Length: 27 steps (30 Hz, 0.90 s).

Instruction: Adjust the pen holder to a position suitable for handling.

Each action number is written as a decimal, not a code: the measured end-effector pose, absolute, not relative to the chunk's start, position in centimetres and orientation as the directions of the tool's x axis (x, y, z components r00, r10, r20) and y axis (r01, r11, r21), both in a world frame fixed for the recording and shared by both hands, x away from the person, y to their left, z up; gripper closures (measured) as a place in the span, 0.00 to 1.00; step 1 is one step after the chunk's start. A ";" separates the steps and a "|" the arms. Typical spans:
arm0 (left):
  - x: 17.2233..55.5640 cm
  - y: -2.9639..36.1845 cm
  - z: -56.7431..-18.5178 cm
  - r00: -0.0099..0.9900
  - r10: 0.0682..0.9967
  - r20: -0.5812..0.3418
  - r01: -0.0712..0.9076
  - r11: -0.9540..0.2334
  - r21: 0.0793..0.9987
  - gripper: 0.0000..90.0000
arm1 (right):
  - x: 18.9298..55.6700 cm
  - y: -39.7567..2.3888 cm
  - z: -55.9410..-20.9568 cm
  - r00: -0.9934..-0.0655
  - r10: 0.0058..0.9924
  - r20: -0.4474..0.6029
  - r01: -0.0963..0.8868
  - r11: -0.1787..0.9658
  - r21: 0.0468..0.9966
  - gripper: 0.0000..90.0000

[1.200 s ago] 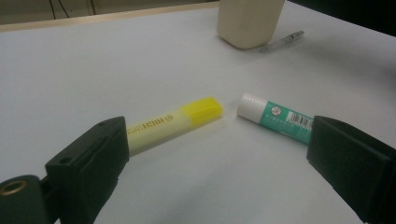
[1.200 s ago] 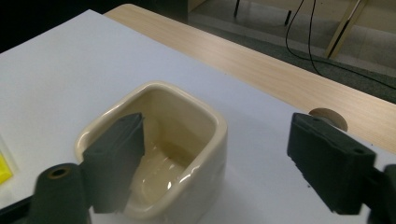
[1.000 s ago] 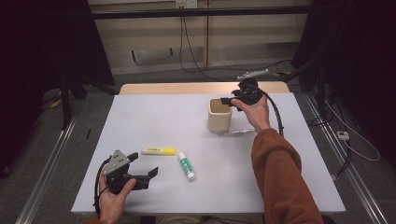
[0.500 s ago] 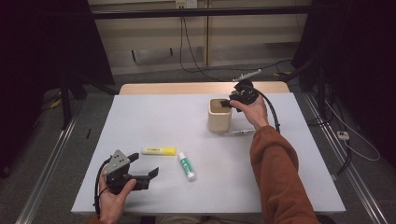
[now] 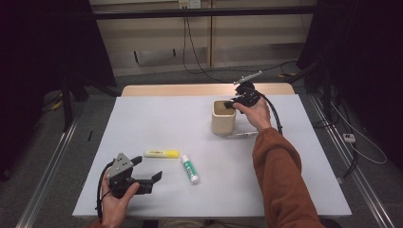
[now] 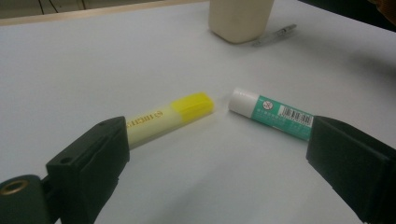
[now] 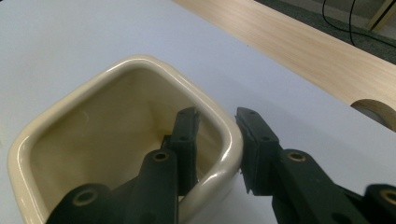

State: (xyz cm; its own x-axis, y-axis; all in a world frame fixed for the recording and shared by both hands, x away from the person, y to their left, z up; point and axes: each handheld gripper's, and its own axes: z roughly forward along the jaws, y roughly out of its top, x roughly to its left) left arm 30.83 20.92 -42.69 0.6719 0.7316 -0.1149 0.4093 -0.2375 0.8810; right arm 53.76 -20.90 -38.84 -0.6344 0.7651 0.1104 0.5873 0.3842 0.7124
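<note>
A cream cup stands upright on the white table, right of centre. My right gripper hangs over its far right rim. In the right gripper view the gripper straddles the cup's wall, one jaw inside and one outside. The jaws have just been closing; a thin gap still shows on the inner side. My left gripper rests open at the front left. In its own view the gripper frames a yellow highlighter and a green-and-white glue stick lying just ahead, touching neither.
A pen lies flat on the table against the near side of the cup. Highlighter and glue stick lie near the front, left of centre. A wooden strip runs along the table's far edge.
My right gripper has come down over the cup's rim and its jaws have narrowed around the wall. The left gripper, highlighter, glue stick and pen have stayed put.
</note>
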 end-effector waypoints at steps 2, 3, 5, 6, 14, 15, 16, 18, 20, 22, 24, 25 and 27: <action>30.8 20.9 -42.7 0.672 0.732 -0.113 0.409 -0.238 0.881 0.07 | 53.7 -20.8 -38.8 -0.632 0.768 0.101 0.585 0.387 0.713 0.78; 30.9 21.0 -42.7 0.672 0.732 -0.114 0.409 -0.238 0.881 0.06 | 53.6 -20.7 -38.8 -0.630 0.771 0.090 0.581 0.392 0.714 0.78; 30.9 21.0 -42.7 0.673 0.731 -0.113 0.409 -0.240 0.880 0.06 | 53.6 -20.7 -38.8 -0.628 0.773 0.086 0.580 0.392 0.714 0.78; 30.9 21.0 -42.7 0.672 0.732 -0.115 0.411 -0.240 0.879 0.06 | 53.6 -20.6 -38.7 -0.627 0.775 0.082 0.580 0.394 0.713 0.78; 30.9 21.0 -42.7 0.672 0.732 -0.111 0.411 -0.244 0.878 0.06 | 53.5 -20.5 -38.7 -0.618 0.783 0.067 0.582 0.398 0.710 0.79; 30.9 21.0 -42.7 0.672 0.732 -0.111 0.411 -0.244 0.878 0.06 | 53.5 -20.5 -38.6 -0.615 0.786 0.066 0.582 0.395 0.711 0.79; 30.9 21.0 -42.8 0.670 0.733 -0.114 0.412 -0.240 0.879 0.06 | 53.5 -20.5 -38.6 -0.613 0.787 0.066 0.581 0.392 0.713 0.79; 31.0 21.0 -42.7 0.670 0.734 -0.113 0.412 -0.241 0.879 0.06 | 53.4 -20.5 -38.4 -0.613 0.787 0.066 0.575 0.387 0.721 0.79; 30.9 21.1 -42.7 0.670 0.734 -0.113 0.412 -0.241 0.879 0.06 | 53.3 -20.5 -38.1 -0.611 0.789 0.074 0.571 0.374 0.731 0.79; 30.9 21.1 -42.7 0.669 0.735 -0.113 0.412 -0.240 0.879 0.07 | 53.1 -20.6 -37.7 -0.610 0.788 0.083 0.567 0.361 0.740 0.79; 30.9 21.0 -42.7 0.670 0.734 -0.114 0.412 -0.240 0.879 0.06 | 52.8 -20.5 -37.2 -0.618 0.782 0.079 0.558 0.366 0.744 0.79; 30.9 21.0 -42.7 0.671 0.733 -0.113 0.412 -0.242 0.879 0.06 | 52.6 -20.4 -37.0 -0.622 0.779 0.077 0.553 0.368 0.747 0.79; 30.9 21.0 -42.8 0.669 0.734 -0.117 0.415 -0.238 0.878 0.06 | 52.2 -20.1 -36.5 -0.627 0.776 0.070 0.544 0.372 0.752 0.79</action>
